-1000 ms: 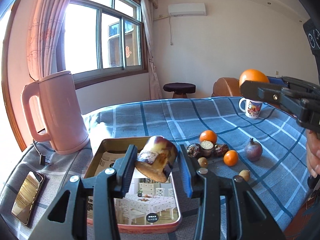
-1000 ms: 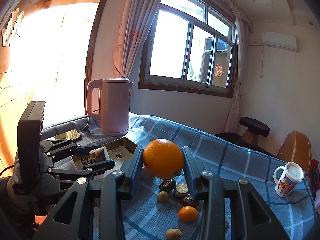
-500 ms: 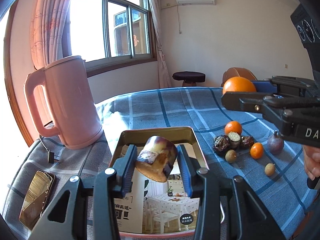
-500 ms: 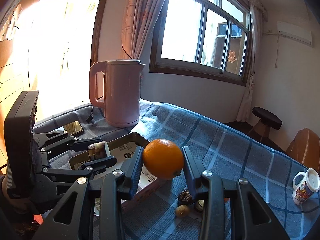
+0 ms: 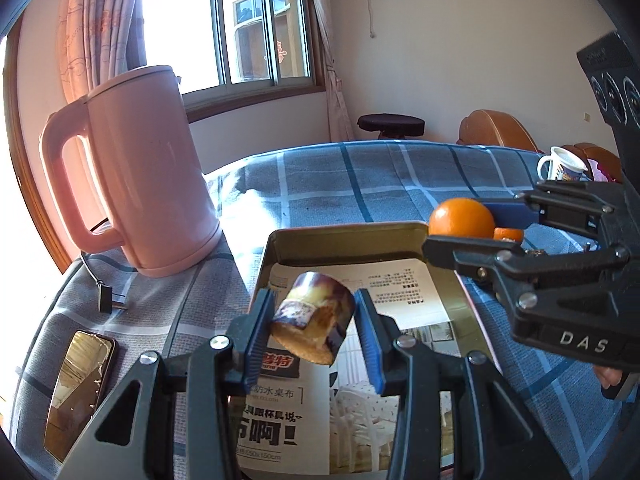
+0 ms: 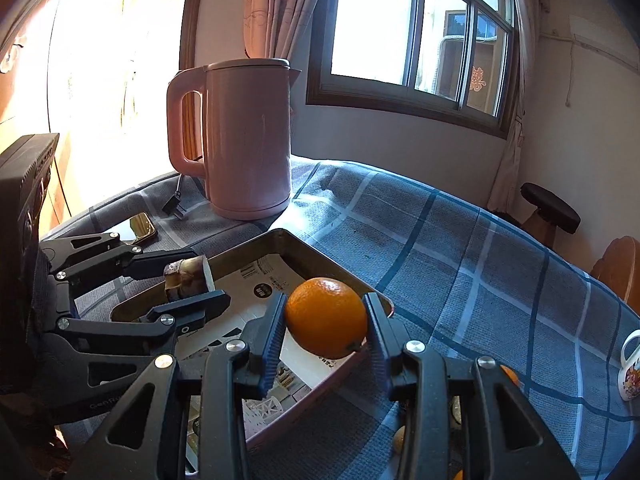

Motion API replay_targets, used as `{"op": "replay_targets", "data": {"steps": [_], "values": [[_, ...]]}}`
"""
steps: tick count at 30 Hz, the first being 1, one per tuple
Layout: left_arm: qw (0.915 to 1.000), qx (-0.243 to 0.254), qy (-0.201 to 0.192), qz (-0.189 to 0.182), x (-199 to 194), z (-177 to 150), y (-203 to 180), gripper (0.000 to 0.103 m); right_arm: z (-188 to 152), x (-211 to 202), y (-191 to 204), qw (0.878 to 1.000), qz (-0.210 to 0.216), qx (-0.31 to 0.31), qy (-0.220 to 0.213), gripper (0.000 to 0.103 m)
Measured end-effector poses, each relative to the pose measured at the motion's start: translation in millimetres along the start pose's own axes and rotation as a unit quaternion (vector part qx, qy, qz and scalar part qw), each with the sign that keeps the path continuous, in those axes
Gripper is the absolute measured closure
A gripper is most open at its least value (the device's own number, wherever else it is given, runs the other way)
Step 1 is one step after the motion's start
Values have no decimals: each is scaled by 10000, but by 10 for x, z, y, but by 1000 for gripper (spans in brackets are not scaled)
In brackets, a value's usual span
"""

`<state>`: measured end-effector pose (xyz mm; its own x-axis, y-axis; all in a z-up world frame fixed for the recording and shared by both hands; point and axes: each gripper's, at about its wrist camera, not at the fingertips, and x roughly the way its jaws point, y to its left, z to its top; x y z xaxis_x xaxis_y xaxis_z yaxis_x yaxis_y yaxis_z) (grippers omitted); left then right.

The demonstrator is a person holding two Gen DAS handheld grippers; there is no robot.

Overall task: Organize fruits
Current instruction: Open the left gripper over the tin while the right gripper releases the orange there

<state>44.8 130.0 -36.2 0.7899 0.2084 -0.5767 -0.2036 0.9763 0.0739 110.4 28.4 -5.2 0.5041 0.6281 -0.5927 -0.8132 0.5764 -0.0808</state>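
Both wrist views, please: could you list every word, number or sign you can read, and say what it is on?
"DAS": right gripper body, cut off at the frame edge.
"防水桌布": printed sheet lining the metal tray.
"150x150cm": same sheet, near its lower edge.
Large characters ending "啊!": same sheet, partly hidden by the left gripper.
Red paper-cut character: window pane.
"Gen...": left gripper body, blurred.
Fine print on the sheet and mug: too small.
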Motion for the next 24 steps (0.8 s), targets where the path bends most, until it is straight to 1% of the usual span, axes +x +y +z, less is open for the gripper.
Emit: {"op": "replay_targets", "data": {"steps": [7, 24], "values": [[9998, -36, 181, 36, 119, -29, 57, 60, -57, 172, 45, 9999, 17, 38, 140, 62], [9991, -3, 414, 23, 273, -70, 48, 60, -114, 320, 107, 9995, -49, 55, 292, 62]]}}
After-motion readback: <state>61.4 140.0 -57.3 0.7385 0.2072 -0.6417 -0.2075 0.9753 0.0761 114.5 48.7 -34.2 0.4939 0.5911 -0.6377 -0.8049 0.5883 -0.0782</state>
